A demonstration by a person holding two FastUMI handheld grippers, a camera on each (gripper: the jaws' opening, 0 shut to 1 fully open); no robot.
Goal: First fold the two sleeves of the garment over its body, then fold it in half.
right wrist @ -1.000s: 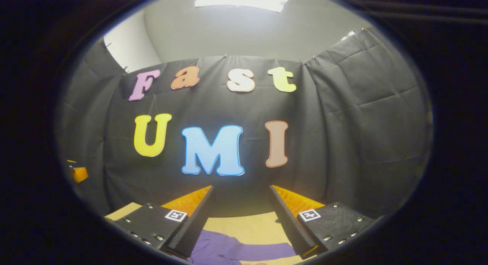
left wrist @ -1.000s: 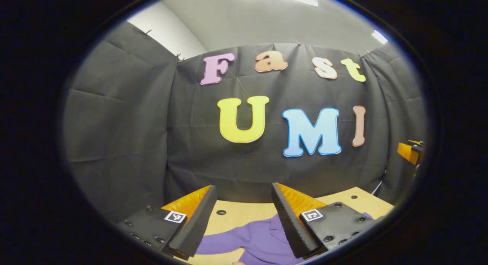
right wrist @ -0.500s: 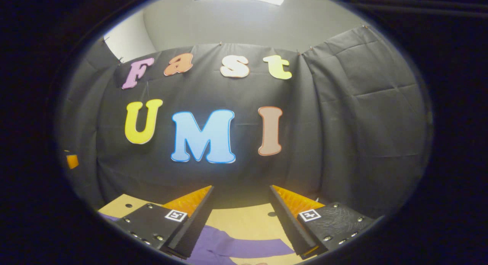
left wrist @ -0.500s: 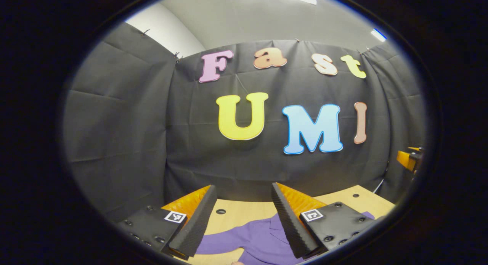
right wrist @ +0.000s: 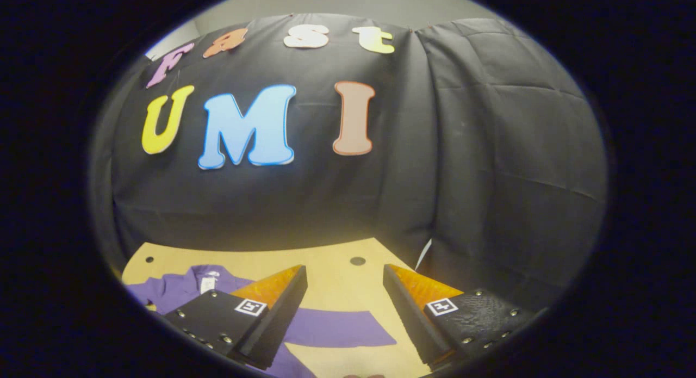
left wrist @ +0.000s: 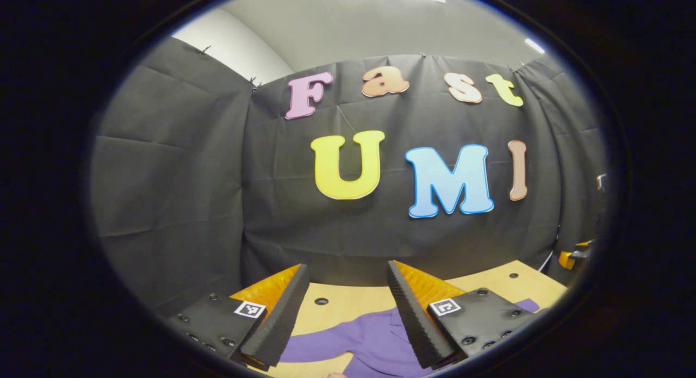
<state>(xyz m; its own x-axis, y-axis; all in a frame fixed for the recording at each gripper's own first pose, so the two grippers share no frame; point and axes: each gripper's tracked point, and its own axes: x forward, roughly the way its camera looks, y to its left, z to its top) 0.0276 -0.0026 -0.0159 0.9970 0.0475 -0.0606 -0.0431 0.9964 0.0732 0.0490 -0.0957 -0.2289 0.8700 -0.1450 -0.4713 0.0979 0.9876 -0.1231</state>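
The right gripper (right wrist: pixel 342 313), jaws apart and empty, is tipping down toward the purple shirt's (right wrist: pixel 187 288) outstretched sleeve (right wrist: pixel 337 330) on the table (right wrist: pixel 331 258); the left gripper (left wrist: pixel 348 313), likewise open, is hovering above the shirt. Sleeve folding is only beginning.

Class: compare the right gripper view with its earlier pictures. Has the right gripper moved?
Yes. The right gripper has tipped downward: against the fixed booth wall, more of the table and the purple garment now shows.
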